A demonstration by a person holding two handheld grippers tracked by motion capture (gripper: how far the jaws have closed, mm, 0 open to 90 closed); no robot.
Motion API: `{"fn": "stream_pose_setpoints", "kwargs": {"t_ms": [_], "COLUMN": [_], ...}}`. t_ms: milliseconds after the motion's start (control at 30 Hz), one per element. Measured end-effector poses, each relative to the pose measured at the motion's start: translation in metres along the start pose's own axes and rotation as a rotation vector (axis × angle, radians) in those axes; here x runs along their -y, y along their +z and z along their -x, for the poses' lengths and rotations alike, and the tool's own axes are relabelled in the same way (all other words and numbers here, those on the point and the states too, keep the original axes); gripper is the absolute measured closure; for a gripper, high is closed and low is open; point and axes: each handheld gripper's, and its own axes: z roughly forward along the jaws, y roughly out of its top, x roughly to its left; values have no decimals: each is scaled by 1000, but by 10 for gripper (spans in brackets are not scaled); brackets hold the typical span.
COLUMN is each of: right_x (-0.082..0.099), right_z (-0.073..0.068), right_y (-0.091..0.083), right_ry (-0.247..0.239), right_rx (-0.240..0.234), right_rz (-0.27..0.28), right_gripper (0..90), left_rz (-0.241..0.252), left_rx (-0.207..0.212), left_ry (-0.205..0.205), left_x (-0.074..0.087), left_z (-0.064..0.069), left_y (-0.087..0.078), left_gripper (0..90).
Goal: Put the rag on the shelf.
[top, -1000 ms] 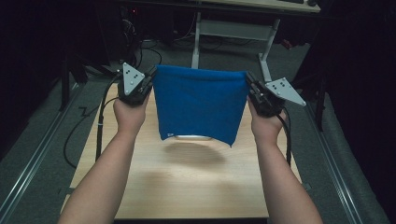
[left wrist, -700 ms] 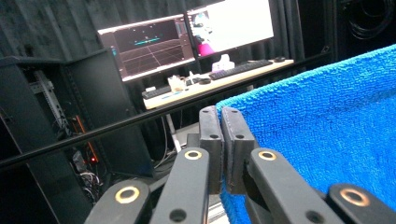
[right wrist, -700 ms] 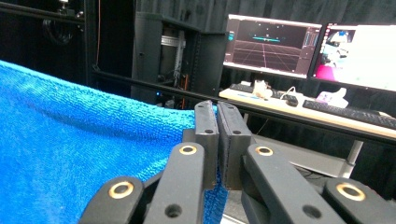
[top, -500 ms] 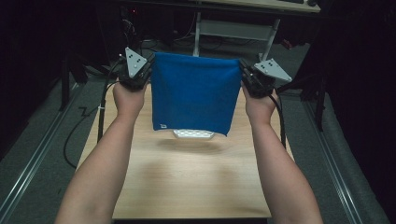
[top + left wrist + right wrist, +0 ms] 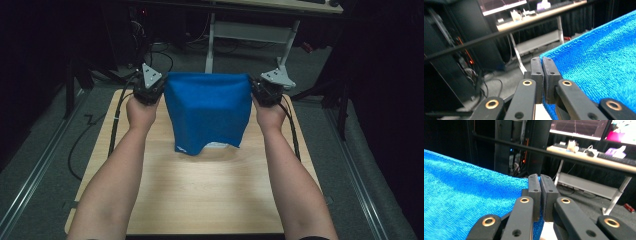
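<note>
Holding a blue towel [image 5: 207,112] stretched between us, we pinch one upper corner in each tool above the far half of the wooden counter [image 5: 200,195]. Our left tool [image 5: 159,91] has its jaws pressed together on the towel's left corner, and in the left gripper view the cloth [image 5: 596,67] spreads away from the jaws to their right. Our right tool [image 5: 256,90] is likewise clamped on the right corner, with the cloth [image 5: 466,200] running off to the left of its jaws. The towel hangs between both tools, its lower edge just above the counter.
</note>
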Motion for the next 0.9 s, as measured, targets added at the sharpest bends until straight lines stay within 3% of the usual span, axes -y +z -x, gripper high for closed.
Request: {"fn": "stream_pose_setpoints", "kwargs": {"t_ms": [67, 133, 200, 233, 467, 667, 900], "right_x": [5, 19, 28, 32, 62, 85, 102], "right_z": [-1, -1, 0, 1, 2, -1, -4], "right_y": [2, 7, 10, 11, 14, 13, 11], "right_ry": [2, 0, 2, 4, 26, 44, 78], "right_rx": [-3, -13, -22, -22, -33, -50, -62], "right_rz": [-13, -45, -71, -81, -136, -165, -185], "right_gripper": [882, 881, 882, 881, 881, 880, 879], "left_rz": [-19, -75, -81, -96, -150, -171, -197], "left_rx": [9, 42, 48, 67, 124, 151, 163], "left_ry": [-8, -14, -8, -17, -52, -85, -82], "left_x": [7, 24, 30, 40, 71, 85, 95], "left_z": [1, 5, 8, 11, 21, 26, 32], "left_y": [3, 10, 11, 14, 20, 19, 15], "left_gripper": [883, 883, 884, 883, 883, 881, 880]}}
